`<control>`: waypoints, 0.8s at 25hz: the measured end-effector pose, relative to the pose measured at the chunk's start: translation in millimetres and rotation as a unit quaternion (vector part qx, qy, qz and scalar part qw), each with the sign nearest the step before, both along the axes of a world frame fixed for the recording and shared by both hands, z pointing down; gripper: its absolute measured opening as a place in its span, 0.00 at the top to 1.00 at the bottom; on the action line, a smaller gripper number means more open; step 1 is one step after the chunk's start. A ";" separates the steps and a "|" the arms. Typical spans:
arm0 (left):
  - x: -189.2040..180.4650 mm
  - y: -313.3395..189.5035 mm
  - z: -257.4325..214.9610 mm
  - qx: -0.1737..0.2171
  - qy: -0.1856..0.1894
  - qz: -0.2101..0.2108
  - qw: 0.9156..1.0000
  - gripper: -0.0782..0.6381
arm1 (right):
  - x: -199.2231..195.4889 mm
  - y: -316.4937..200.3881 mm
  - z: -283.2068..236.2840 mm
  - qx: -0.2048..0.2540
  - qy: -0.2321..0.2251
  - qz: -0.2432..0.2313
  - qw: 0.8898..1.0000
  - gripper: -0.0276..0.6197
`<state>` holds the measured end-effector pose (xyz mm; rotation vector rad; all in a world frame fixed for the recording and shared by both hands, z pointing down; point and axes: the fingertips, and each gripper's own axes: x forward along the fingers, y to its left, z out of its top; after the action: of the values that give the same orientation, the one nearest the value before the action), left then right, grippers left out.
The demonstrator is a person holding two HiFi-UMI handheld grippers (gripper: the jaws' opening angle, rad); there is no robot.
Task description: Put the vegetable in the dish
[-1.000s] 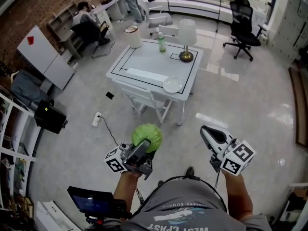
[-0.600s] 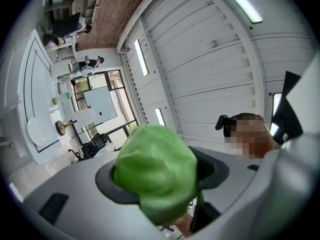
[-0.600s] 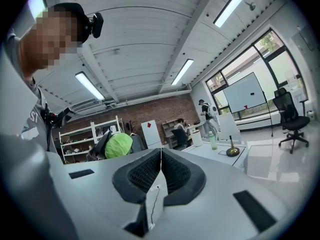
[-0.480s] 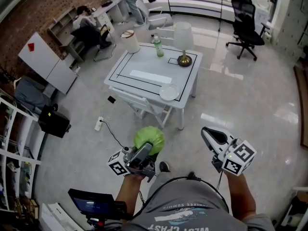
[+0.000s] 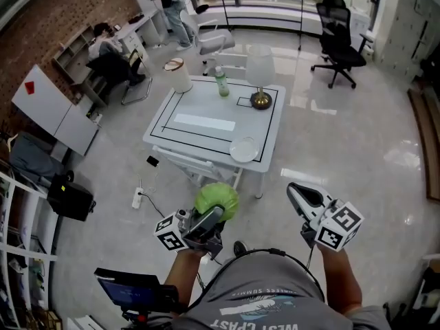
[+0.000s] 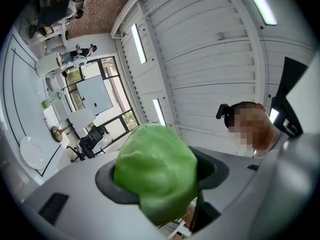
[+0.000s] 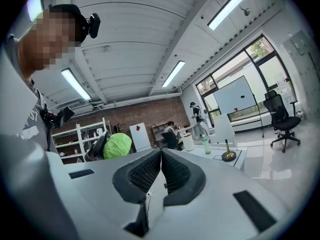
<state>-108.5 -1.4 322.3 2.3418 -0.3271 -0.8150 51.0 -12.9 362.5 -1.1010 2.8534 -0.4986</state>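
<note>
The person stands on the grey floor [image 5: 344,136], well short of the white square desk [image 5: 199,105]. The round, pale-green leafy cabbage [image 5: 216,201] is clamped between the fingers of the left gripper [image 5: 210,218]. It is held out ahead of the body, I'd guess so that it stays in sight on the way to the desk. The small round white dish [image 5: 243,150] sits at the desk's near edge, probably put there for easy reach. The right gripper [image 5: 302,196] is held out alongside, fingers together on nothing; it looks idle to me.

The head view gives the layout: cabbage and dish are well apart, and a white-shaded brass lamp [image 5: 260,67] and a green bottle [image 5: 221,82] stand at the desk's far side. It cannot show the grip itself. The left gripper view does, with dark pads [image 6: 107,184] on either side of the cabbage, which fills the gap. The right gripper view shows ridged pads [image 7: 145,174] meeting, with the cabbage off to one side.
</note>
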 end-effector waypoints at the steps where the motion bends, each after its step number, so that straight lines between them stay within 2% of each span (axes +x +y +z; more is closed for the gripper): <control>1: -5.4 -5.7 -0.4 0.002 -0.001 0.006 1.000 0.48 | -6.6 -4.5 -2.3 0.003 0.000 0.005 1.000 0.95; 6: -25.6 -27.9 5.6 0.002 0.004 0.040 0.999 0.48 | -34.4 -16.6 -5.0 0.010 0.008 0.024 1.000 0.95; 11: -31.9 -44.6 11.9 -0.001 0.011 0.052 0.999 0.48 | -34.1 -28.3 6.8 -0.013 0.027 0.040 0.999 0.95; 20: -22.9 -94.7 23.7 -0.027 0.005 0.029 0.999 0.48 | -37.4 -84.1 14.5 -0.031 0.017 0.011 0.999 0.95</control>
<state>-131.4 -96.1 346.0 2.2849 -0.2710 -0.7804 13.6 -97.0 377.0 -1.1596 2.8708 -0.5766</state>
